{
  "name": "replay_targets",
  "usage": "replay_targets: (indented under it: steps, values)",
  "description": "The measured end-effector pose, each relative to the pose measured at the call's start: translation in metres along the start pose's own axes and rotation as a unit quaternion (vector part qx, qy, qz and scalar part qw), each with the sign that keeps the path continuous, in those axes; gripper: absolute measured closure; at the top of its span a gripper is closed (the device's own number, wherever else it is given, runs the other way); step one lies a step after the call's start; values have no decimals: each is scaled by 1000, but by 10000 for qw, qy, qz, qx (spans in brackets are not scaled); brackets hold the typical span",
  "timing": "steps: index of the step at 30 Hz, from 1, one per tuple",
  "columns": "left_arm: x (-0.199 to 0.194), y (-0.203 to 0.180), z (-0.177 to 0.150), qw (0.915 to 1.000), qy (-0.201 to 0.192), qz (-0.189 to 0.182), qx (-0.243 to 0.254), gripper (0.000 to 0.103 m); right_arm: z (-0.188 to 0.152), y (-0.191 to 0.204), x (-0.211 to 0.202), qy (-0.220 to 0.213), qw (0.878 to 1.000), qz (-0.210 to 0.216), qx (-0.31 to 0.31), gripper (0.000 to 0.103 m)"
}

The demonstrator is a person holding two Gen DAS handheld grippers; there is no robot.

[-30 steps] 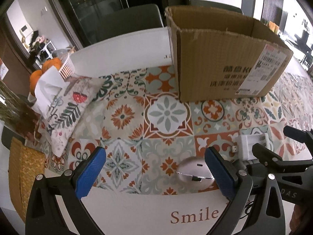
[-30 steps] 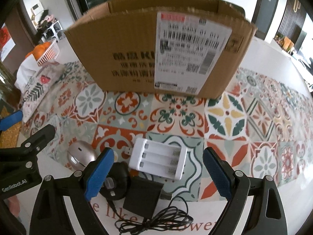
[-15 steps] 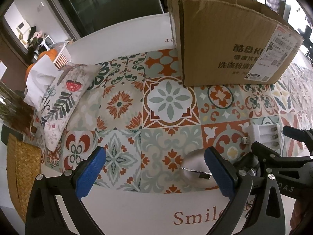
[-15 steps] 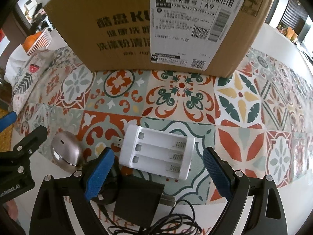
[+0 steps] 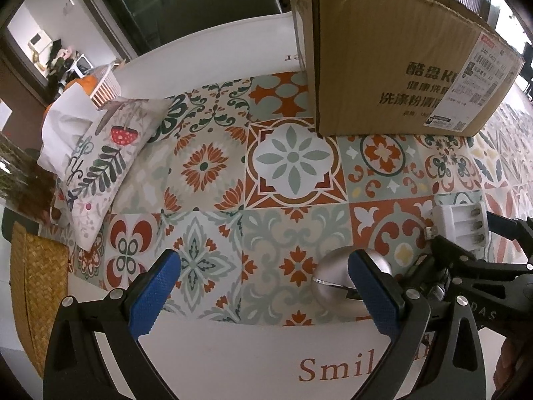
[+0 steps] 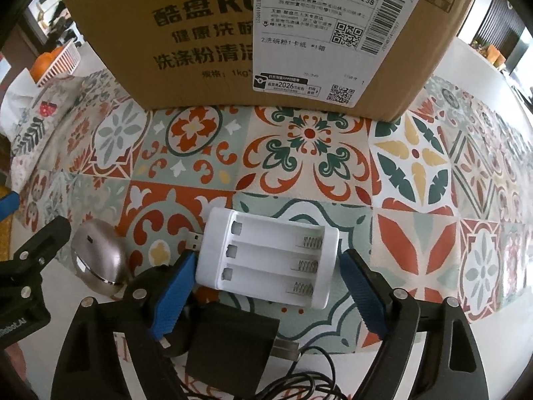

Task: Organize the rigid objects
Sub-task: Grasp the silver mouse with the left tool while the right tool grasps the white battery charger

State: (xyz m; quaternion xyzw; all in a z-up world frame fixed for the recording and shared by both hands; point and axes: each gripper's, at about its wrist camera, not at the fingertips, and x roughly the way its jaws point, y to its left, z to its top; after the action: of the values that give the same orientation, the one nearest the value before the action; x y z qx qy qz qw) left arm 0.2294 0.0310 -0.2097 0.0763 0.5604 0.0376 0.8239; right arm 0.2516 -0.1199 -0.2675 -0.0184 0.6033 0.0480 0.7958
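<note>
A white battery charger (image 6: pixel 269 260) with a USB plug lies on the patterned tablecloth, between the open blue fingers of my right gripper (image 6: pixel 266 286); it also shows in the left wrist view (image 5: pixel 463 223). A silver mouse (image 6: pixel 96 256) lies to its left; in the left wrist view the mouse (image 5: pixel 333 280) sits just behind my right finger pad. My left gripper (image 5: pixel 263 286) is open and empty. A black power adapter (image 6: pixel 233 343) with a cable (image 6: pixel 299 383) lies under the right gripper. A cardboard box (image 6: pixel 266 33) stands behind.
A printed cushion (image 5: pixel 100 160) and a white basket with oranges (image 5: pixel 96 83) lie at the far left. A woven mat (image 5: pixel 33 300) hangs at the table's left edge. The white table edge (image 5: pixel 233 350) carries red lettering.
Both grippers have moved forward and down toward the table. The charger now sits between the right gripper's fingers; the mouse is closer to the left gripper's right finger.
</note>
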Motion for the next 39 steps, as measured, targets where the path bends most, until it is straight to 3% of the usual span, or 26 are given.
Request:
replay_targets:
  steps: [8, 18, 32, 36, 37, 39]
  values:
    - [-5, 0, -6, 9999, 98, -127, -54, 3, -7, -6, -7, -145, 9998, 57, 99, 24]
    - [-1, -13, -8, 9958, 458, -767, -208, 7, -10, -19, -42, -572, 9983, -32, 75, 25]
    - [32, -34, -15, 9881, 1020, -1113, -305, 25, -15, -45, -46, -574, 9979, 29, 306, 25]
    - [31, -36, -17, 9895, 916, -1081, -278, 29, -15, -42, -45, -582, 9979, 24, 270, 25]
    - [34, -33, -16, 9899, 863, -1091, -263, 39, -15, -42, -45, -584, 9979, 33, 271, 25]
    - [33, -34, -16, 9905, 806, -1091, -225, 39, -13, -37, -43, -606, 9978, 14, 267, 25]
